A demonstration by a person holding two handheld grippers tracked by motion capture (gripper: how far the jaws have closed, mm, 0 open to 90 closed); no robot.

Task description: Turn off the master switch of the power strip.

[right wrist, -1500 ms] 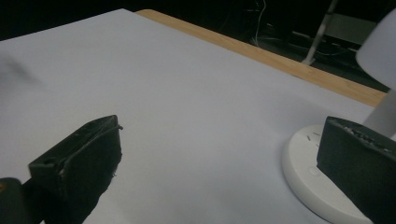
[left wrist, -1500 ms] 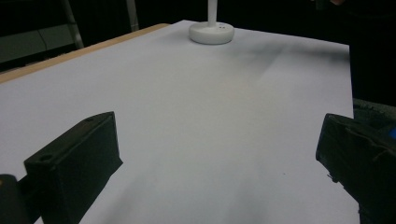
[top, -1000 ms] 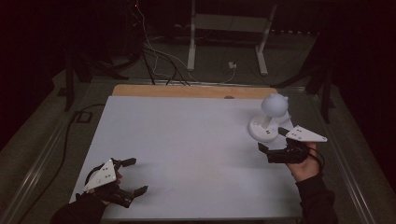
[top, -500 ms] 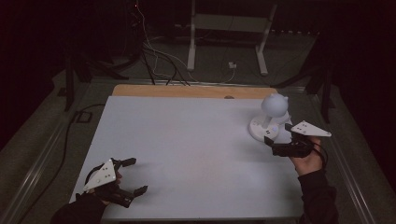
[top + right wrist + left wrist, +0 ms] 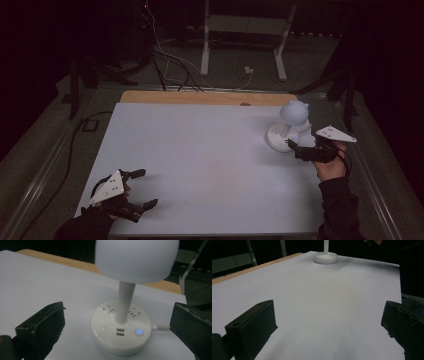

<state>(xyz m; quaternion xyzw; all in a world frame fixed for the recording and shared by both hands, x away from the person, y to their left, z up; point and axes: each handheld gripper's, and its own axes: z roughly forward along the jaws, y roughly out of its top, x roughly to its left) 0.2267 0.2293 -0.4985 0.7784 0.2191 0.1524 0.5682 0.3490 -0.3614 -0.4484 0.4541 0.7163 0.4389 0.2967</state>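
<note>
One white desk lamp with a round shade, a slim stem and a disc-shaped plastic base [image 5: 120,333] stands on one white-topped table with a wooden far edge [image 5: 200,150]. The base carries two round buttons, one of them lit blue [image 5: 139,332], and two stacked USB ports [image 5: 120,331]. Two black two-jaw grippers are present, a left gripper [image 5: 140,189] and a right gripper [image 5: 292,147].

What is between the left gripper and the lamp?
Nothing: in the left gripper view, bare white table runs from the open left gripper to the lamp.
</note>
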